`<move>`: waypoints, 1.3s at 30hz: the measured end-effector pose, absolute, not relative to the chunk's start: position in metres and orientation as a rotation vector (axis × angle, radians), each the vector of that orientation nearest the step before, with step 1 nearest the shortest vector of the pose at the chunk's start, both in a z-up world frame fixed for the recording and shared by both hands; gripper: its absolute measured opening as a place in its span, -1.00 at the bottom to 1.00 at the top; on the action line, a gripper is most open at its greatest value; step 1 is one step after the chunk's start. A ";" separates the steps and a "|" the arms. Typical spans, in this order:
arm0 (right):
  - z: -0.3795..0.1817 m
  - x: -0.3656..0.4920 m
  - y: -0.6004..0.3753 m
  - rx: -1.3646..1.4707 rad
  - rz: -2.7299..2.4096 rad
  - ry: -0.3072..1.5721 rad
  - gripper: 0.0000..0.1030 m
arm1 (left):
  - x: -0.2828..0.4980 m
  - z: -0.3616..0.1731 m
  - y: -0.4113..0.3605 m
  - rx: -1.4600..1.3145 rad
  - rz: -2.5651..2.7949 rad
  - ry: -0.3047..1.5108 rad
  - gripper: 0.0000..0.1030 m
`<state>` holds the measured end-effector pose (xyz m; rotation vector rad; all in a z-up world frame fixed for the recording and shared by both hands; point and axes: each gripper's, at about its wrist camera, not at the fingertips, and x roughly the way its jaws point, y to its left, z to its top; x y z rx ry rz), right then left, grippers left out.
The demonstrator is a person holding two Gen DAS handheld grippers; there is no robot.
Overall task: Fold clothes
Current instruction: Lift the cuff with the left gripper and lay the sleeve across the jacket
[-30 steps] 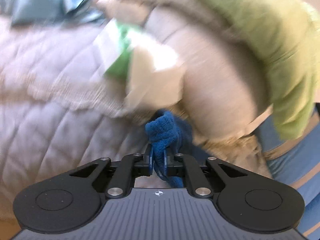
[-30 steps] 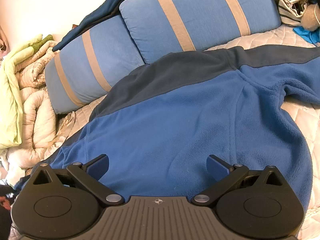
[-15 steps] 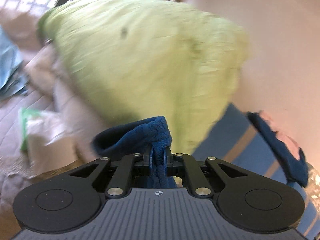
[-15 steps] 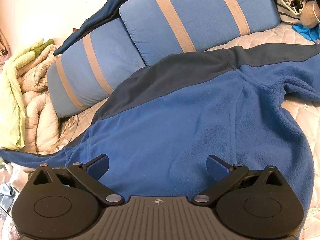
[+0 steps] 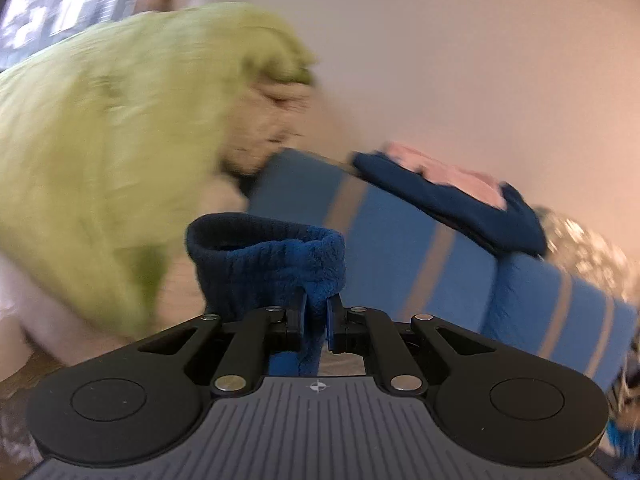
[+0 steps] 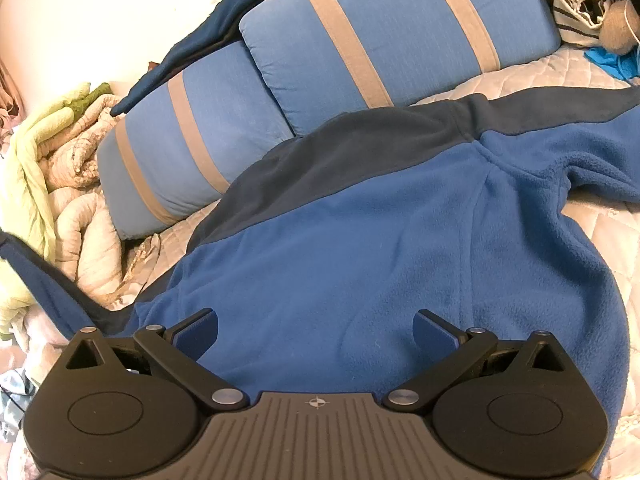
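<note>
Fleece (image 6: 380, 248), blue with a navy band across the shoulders, lies spread on the quilt (image 6: 560, 76), filling the middle of the right wrist view. Its far sleeve (image 6: 592, 172) runs off toward 3 o'clock; the near sleeve (image 6: 44, 280) stretches out toward 9 o'clock, lifted off the bedding. The right gripper (image 6: 316, 334) hovers over the hem at 6 o'clock with its jaws spread wide and nothing between them; whether the pads touch the cloth cannot be told.

In the left wrist view, the left gripper (image 5: 316, 318) is clamped tight on the cuff (image 5: 268, 264), whose ribbed navy opening stands up just above the fingers, toward 11 o'clock, with blue pile bunched at the pinch. That view is blurred.

Two striped pillows (image 6: 392, 28) lean against the wall (image 6: 80, 12) at 12 o'clock of the fleece, the nearer one touching its navy shoulder. A dark navy garment (image 6: 208, 36) drapes over the left pillow's top. At 9 o'clock a rolled beige comforter (image 6: 84, 216) sits under a lime blanket (image 6: 24, 168). The left view shows the same blanket (image 5: 104, 168) at 10 o'clock and a pillow (image 5: 400, 248) at 3 o'clock.
</note>
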<state>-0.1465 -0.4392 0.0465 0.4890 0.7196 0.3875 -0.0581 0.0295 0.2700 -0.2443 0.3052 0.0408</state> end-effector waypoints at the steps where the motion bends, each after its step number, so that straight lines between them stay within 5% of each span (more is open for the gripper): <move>1: 0.046 -0.147 -0.440 0.491 0.388 0.719 1.00 | -0.057 0.270 0.020 -0.224 0.021 0.306 -0.81; 25: 0.046 -0.147 -0.440 0.497 0.389 0.714 1.00 | -0.035 0.257 -0.152 -0.078 -0.447 0.334 -0.80; 28: 0.046 -0.146 -0.439 0.495 0.388 0.716 1.00 | -0.041 0.257 -0.191 -0.012 -0.575 0.322 -0.40; 30: 0.046 -0.146 -0.440 0.498 0.387 0.716 1.00 | -0.046 0.255 -0.212 0.019 -0.642 0.312 0.58; 39: 0.046 -0.147 -0.442 0.514 0.377 0.713 1.00 | -0.048 0.212 -0.185 0.099 -0.533 0.388 0.61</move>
